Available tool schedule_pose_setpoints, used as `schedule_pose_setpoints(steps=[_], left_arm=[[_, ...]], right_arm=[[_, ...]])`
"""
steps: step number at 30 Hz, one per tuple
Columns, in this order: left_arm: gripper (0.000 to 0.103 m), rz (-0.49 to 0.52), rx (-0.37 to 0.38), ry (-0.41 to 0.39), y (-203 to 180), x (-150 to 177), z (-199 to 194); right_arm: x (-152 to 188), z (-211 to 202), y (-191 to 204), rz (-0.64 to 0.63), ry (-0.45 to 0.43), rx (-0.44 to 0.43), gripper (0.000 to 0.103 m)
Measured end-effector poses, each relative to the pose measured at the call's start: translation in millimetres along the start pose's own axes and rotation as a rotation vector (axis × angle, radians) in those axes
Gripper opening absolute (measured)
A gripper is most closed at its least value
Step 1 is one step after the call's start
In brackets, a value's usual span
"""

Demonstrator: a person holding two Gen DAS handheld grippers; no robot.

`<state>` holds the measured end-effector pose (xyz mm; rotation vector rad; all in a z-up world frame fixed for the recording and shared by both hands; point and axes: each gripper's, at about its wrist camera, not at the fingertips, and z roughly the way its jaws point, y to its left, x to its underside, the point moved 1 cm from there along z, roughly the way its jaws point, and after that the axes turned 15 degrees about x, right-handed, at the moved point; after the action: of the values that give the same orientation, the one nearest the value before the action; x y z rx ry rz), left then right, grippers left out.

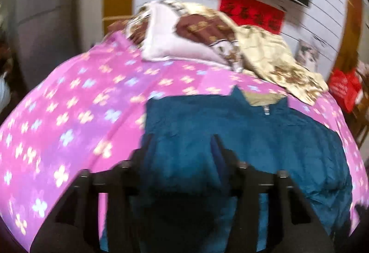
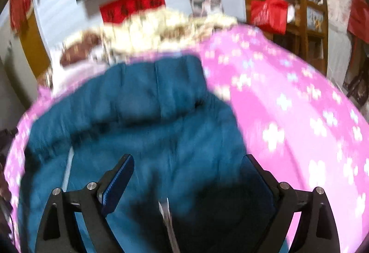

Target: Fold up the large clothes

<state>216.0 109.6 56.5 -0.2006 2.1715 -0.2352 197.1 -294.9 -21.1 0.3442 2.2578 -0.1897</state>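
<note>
A blue jacket (image 1: 242, 137) lies on the pink bedsheet (image 1: 69, 114); left gripper (image 1: 182, 146) and right gripper (image 2: 188, 167) hover with jaws spread, empty.

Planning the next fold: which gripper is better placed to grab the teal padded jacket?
Probably the right gripper: its jaws stand wide open over the teal padded jacket, beside the jacket's edge. The left gripper stands narrower, above flat fabric.
</note>
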Motion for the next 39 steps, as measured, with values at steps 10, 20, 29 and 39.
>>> schedule_pose_setpoints(steps=[10, 20, 29, 39], left_arm=[[0.05, 0.029, -0.117, 0.221, 18, 37, 86], [0.046, 0.039, -0.152, 0.092, 16, 31, 44], [0.049, 0.068, -0.182, 0.226, 8, 13, 111], [0.052, 0.036, -0.144, 0.158, 14, 18, 88]], right_arm=[[-80, 68, 74, -0.215, -0.043, -0.175, 0.093], [-67, 111, 97, -0.382, 0.173, -0.189, 0.094], [-139, 122, 105, -0.166, 0.044, -0.189, 0.095], [-123, 158, 125, -0.249, 0.134, -0.088, 0.098]])
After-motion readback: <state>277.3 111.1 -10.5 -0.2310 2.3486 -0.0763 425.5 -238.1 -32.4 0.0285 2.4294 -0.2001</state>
